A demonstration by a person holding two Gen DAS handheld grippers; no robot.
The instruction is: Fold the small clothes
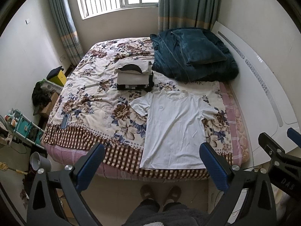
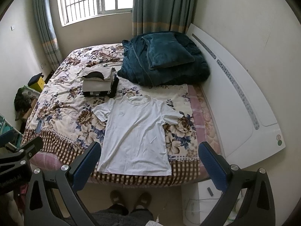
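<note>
A white T-shirt [image 1: 175, 130] lies flat and spread out on the floral bedspread [image 1: 90, 98], its hem at the near edge of the bed. It also shows in the right wrist view [image 2: 135, 135]. A stack of folded clothes [image 1: 133, 75] sits behind it, also seen in the right wrist view [image 2: 99, 82]. My left gripper [image 1: 152, 162] is open and empty, held above the floor in front of the bed, short of the shirt's hem. My right gripper [image 2: 148, 162] is open and empty, at a like height before the hem. Part of the right gripper shows at the far right of the left wrist view.
A dark teal quilt and pillow [image 1: 193, 54] lie at the head of the bed. A white headboard [image 1: 263, 86] runs along the right. A phone [image 1: 65, 121] lies on the bedspread at left. Clutter, boxes and a bin [image 1: 39, 163] stand left of the bed. My slippered feet [image 1: 161, 192] are below.
</note>
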